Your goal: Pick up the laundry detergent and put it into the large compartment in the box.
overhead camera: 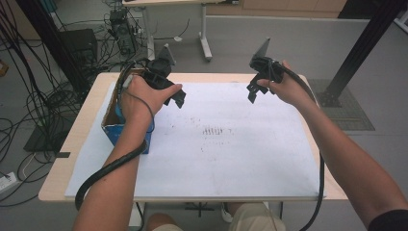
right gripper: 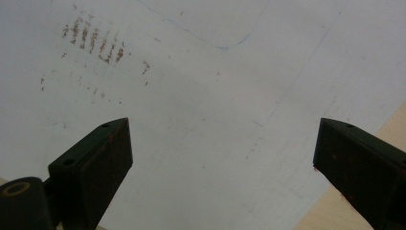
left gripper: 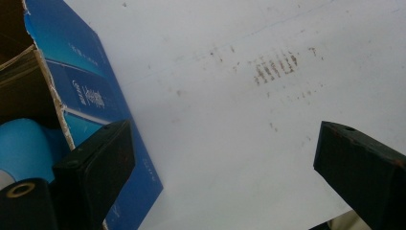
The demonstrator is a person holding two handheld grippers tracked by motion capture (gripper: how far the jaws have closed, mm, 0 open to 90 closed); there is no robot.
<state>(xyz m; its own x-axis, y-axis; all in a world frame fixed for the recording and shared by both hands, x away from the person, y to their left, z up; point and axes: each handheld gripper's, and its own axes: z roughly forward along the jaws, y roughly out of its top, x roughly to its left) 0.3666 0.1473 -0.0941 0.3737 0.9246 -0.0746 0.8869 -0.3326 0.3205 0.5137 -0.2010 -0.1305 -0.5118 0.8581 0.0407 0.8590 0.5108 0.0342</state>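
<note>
A person holds both grippers above a white sheet (overhead camera: 216, 144) that covers the table. My left gripper (overhead camera: 177, 96) hovers at the sheet's far left, right beside a blue cardboard box (overhead camera: 111, 122); in the left gripper view its jaws stand wide apart with nothing between them (left gripper: 222, 163). The box's blue side (left gripper: 91, 96) is close by the left jaw, and something light blue (left gripper: 24, 143) lies inside it. My right gripper (overhead camera: 253, 91) is raised at the far right, open and empty (right gripper: 222, 158) over bare sheet.
Brown smudge marks (overhead camera: 214, 131) dot the middle of the sheet. The wooden table edge (overhead camera: 72, 139) shows along the left and at the right front. Cables (overhead camera: 29, 101) and black stands crowd the floor to the left; a black post (overhead camera: 365, 43) rises at the right.
</note>
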